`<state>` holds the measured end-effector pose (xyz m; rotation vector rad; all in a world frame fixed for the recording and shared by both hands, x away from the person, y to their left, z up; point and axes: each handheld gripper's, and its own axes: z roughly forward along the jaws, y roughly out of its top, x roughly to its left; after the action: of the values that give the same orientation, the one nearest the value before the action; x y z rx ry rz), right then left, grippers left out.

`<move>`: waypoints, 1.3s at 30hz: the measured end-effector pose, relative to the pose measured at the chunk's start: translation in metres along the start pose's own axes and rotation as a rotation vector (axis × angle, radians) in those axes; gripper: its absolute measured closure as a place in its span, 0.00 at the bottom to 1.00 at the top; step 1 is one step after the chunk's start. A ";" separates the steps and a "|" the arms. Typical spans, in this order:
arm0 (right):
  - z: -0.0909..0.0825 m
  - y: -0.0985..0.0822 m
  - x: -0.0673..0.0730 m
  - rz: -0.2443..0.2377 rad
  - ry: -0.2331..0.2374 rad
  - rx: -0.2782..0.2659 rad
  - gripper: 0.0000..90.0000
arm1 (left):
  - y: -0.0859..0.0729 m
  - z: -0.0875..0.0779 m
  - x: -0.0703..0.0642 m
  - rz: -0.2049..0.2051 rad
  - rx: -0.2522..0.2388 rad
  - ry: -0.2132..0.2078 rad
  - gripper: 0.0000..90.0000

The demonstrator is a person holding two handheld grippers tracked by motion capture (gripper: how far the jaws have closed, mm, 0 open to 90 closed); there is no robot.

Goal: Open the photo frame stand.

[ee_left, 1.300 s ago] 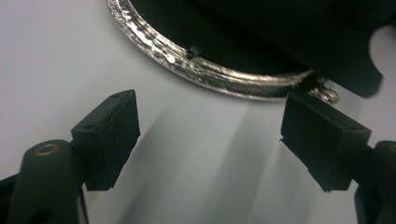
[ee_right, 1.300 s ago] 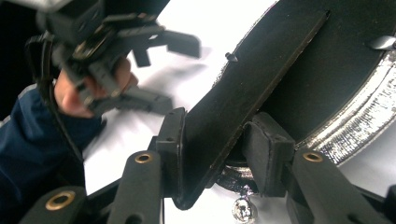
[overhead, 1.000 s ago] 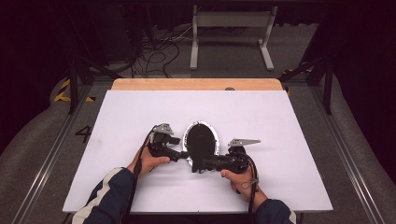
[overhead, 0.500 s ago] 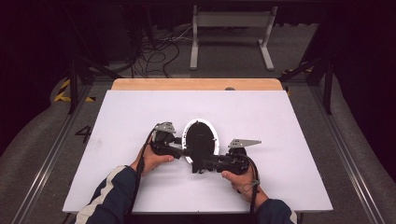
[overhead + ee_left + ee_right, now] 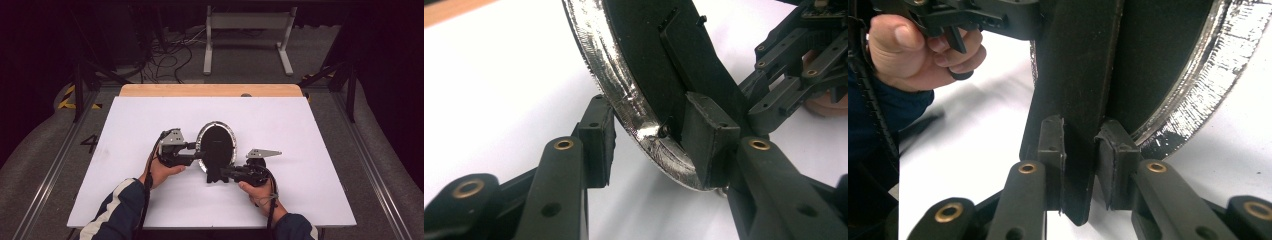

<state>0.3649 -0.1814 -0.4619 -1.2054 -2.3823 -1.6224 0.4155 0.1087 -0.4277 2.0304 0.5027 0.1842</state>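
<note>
Two tongs now work the oval mirror (image 5: 216,145), tipped up off the white tabletop (image 5: 310,125) since a second ago. My left tongs (image 5: 649,135) have just been closing around its silver rim, one pad touching, the other just clear. My right tongs (image 5: 1080,150) have been tightening and pinch its black back stand (image 5: 1078,90), so the lift looks under way.

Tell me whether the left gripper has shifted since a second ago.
Yes. In the high view the left gripper has edged toward the wooden strip at the table's far edge, its fingers closing around the rim of the round mirror.
</note>
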 end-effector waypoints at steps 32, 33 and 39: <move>-0.006 0.006 0.004 -0.059 0.014 -0.002 0.89 | -0.005 0.008 -0.013 0.100 -0.008 0.054 0.73; -0.006 0.006 0.005 -0.064 0.014 0.001 0.89 | -0.004 0.007 -0.014 0.114 -0.005 0.066 0.73; -0.005 0.007 0.009 -0.084 0.006 0.007 0.89 | -0.006 0.004 -0.014 0.151 -0.012 0.094 0.75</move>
<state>0.3606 -0.1786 -0.4504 -1.1119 -2.4647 -1.6369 0.4025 0.1019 -0.4344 2.0559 0.4056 0.3745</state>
